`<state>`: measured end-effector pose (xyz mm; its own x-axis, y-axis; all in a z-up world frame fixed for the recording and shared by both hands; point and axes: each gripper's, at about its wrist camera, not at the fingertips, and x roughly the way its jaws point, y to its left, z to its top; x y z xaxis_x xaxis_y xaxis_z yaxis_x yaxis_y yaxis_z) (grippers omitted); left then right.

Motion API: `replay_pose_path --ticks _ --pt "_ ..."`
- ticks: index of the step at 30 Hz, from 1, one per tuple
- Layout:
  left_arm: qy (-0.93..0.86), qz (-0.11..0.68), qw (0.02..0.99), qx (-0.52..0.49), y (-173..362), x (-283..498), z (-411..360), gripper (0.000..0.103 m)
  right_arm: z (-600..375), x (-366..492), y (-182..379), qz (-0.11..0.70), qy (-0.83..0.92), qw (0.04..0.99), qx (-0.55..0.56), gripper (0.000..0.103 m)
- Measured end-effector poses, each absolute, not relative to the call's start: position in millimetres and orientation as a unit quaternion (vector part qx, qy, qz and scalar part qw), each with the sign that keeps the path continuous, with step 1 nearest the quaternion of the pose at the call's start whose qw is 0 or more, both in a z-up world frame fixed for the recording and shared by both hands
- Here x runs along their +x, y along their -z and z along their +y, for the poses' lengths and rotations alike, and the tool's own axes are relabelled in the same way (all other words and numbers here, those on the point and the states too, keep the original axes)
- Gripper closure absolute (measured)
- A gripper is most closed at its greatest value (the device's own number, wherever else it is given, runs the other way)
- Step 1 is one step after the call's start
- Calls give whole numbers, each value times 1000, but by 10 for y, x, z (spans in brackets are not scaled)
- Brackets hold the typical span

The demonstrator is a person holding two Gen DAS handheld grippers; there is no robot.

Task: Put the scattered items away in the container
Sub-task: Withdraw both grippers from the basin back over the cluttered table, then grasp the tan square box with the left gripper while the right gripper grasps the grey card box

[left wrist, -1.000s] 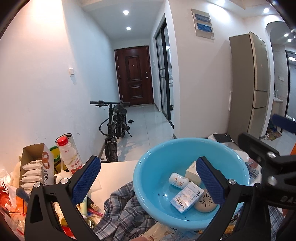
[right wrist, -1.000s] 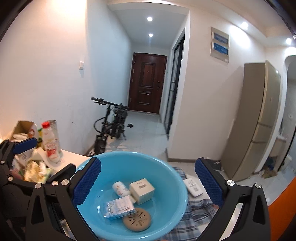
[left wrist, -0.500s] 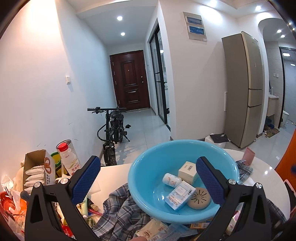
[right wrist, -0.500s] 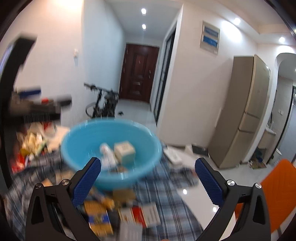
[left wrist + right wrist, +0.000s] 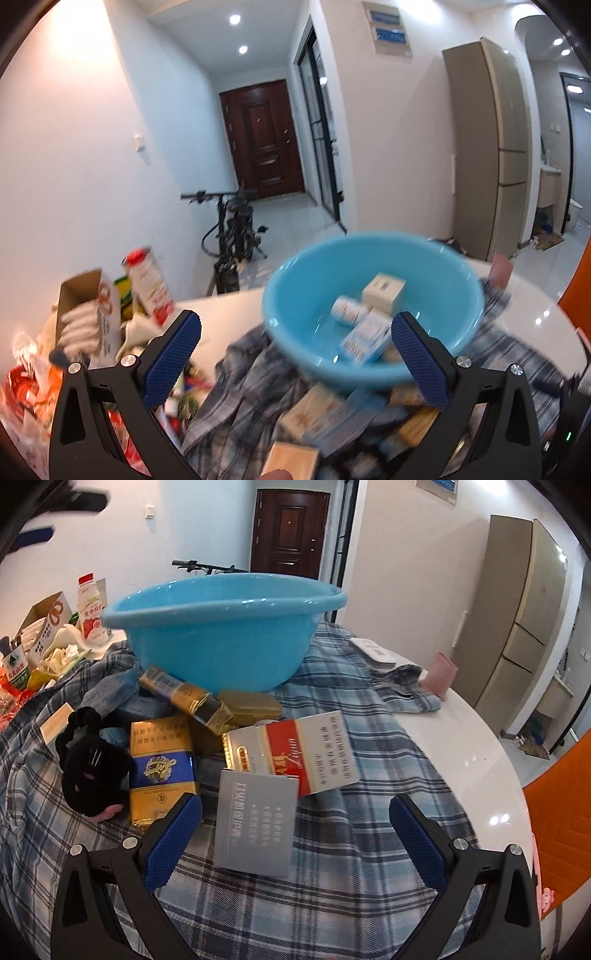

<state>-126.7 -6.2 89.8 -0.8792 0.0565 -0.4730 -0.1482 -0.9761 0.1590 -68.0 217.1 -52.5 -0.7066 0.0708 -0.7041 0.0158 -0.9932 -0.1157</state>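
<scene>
The round light-blue plastic basin (image 5: 225, 627), mid-frame on the plaid cloth (image 5: 369, 709), already holds a few small boxes (image 5: 382, 295). Flat cartons like the red-and-white pack (image 5: 306, 753) lie scattered below it. Both the left claw (image 5: 295, 356) and right claw (image 5: 295, 834) are spread, empty. White round surface (image 5: 461, 738); hallway door upper centre.

Your left gripper (image 5: 295, 349) and right gripper (image 5: 294, 827), black triangular frames, blue textured pads (image 5: 171, 836), silver screws (image 5: 458, 843)
</scene>
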Motion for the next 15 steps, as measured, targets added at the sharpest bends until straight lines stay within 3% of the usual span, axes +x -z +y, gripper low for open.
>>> replay_pose_path --ticks 6,15 --pt "-954 79 71 -280 -538 -1014 -298 0 2080 -747 661 -66 -916 11 -395 0" --pt "-935 141 61 -318 176 -969 -274 0 2042 -762 738 -71 -917 15 -392 0"
